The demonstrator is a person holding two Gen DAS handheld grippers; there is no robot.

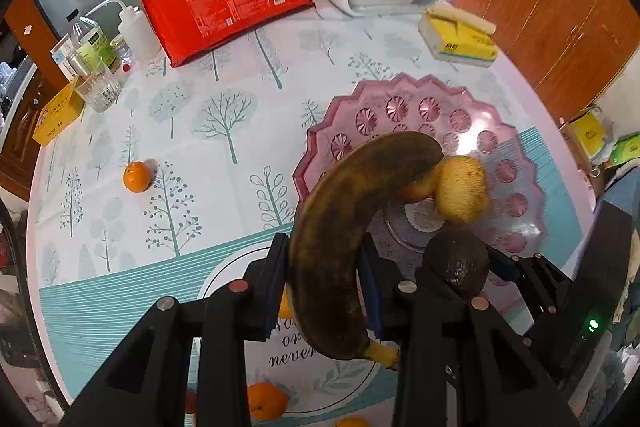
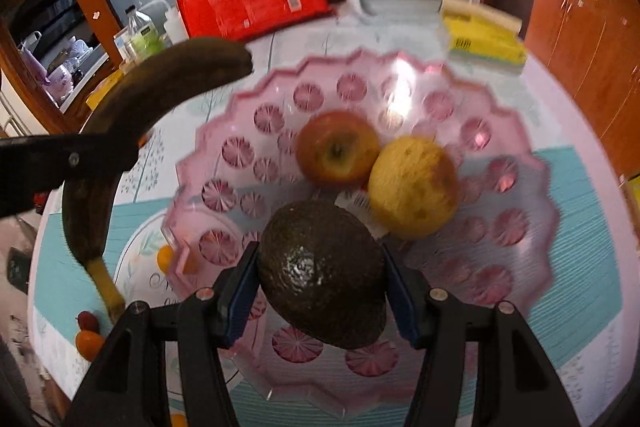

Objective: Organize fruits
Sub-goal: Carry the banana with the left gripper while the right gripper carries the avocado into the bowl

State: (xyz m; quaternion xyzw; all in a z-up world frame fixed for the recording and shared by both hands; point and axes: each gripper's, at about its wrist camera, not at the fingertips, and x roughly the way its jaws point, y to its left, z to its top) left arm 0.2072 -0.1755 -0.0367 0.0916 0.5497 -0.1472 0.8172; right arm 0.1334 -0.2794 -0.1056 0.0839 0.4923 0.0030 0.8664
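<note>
The banana point(image 1: 340, 239), brown and overripe, is clamped in the left gripper point(image 1: 326, 287) above the near left rim of the pink bowl point(image 2: 520, 195). The avocado point(image 2: 324, 275) is clamped in the right gripper point(image 2: 320, 291) over the bowl's near side. In the bowl lie a red apple point(image 2: 338, 149) and a yellow fruit point(image 2: 414, 187), touching. A small orange point(image 1: 137, 177) sits well left on the desk point(image 1: 208, 163), with a red package point(image 1: 228, 3) and a yellow tissue box point(image 1: 460, 37) at the far side.

Tree-print table point(image 1: 224, 131) carries pink bowl point(image 1: 516, 163), orange point(image 1: 137, 177).
</note>
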